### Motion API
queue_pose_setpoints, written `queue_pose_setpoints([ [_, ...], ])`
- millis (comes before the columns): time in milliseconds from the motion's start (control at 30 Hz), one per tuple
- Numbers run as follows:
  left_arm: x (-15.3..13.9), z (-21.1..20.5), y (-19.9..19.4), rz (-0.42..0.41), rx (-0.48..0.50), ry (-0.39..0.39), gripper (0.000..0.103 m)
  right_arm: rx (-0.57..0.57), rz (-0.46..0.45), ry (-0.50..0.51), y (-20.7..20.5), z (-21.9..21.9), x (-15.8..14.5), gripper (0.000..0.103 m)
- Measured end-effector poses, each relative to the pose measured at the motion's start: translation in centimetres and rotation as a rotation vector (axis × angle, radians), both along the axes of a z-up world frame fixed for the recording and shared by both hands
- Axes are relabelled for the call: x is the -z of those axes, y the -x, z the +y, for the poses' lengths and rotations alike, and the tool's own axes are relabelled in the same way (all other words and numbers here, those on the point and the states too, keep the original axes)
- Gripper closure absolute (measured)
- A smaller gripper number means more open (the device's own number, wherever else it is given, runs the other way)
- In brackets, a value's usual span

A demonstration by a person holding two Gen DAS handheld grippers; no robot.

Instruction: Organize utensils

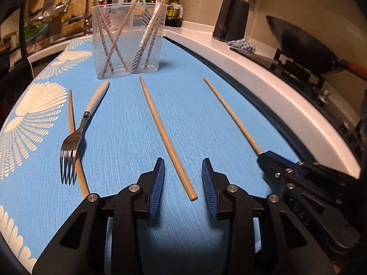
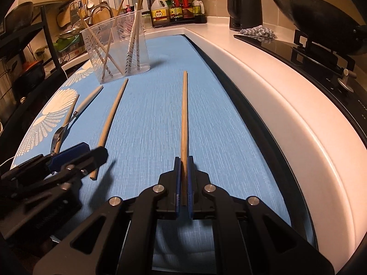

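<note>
Between the blue pads of the right gripper [image 2: 182,181] a wooden chopstick [image 2: 184,119] is pinched at its near end, its length pointing forward over the mat; whether its far tip rests on the cloth cannot be told; the left gripper [image 1: 183,183] is held with fingers spread, one to either side of the near end of a second chopstick [image 1: 165,135], which lies flat and untouched.

Progress, as judged: partly done; a clear plastic holder [image 1: 127,41] stands at the far end of the mat and is already stocked with several bamboo chopsticks, some patterned ones and a white spoon [image 1: 158,2]; four items are counted outside it; the pinched chopstick, the one between the left fingers, a third chopstick [image 1: 71,114] at the left, and a fork [image 1: 73,144] with a pale handle lying partly across that third one; roughly half is thought to remain.

Surface: a blue woven-look mat [image 1: 128,119] with white fan motifs along its left edge, laid on a white counter [image 2: 263,73].

Room: a dim kitchen; a black wok [image 2: 321,20] on a dark glass hob at right; a black kettle [image 2: 244,4] and a blue-and-white cloth [image 2: 258,33] beyond it; a rack of bottles [image 2: 176,9] at the back; a tap and hanging utensils at far left.
</note>
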State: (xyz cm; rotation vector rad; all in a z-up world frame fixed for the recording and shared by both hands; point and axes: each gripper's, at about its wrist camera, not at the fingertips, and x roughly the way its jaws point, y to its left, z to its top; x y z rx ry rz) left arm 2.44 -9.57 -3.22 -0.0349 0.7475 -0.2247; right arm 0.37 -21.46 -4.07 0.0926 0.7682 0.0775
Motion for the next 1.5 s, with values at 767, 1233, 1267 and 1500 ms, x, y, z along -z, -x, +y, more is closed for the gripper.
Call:
queue_pose_setpoints([
  [767, 0.4, 6.1, 2.4, -0.062, -0.106, -0.005, 0.096, -0.128, -0.008, 0.006, -0.7, 5.3, 0.1, 0.097],
  [1233, 0.5, 6.1, 2.3, -0.082, -0.103, -0.003, 0.096, -0.148, -0.011, 0.024, -0.7, 5.6, 0.0, 0.096],
  [1267, 0.5, 6.0, 2.3, -0.085, -0.100, -0.006, 0.096, -0.147, -0.010, 0.024, -0.8, 5.6, 0.0, 0.097],
  [1500, 0.2, 6.2, 2.2, -0.087, -0.100, -0.004, 0.096, -0.147, -0.009, 0.042, -0.9, 5.7, 0.0, 0.098],
])
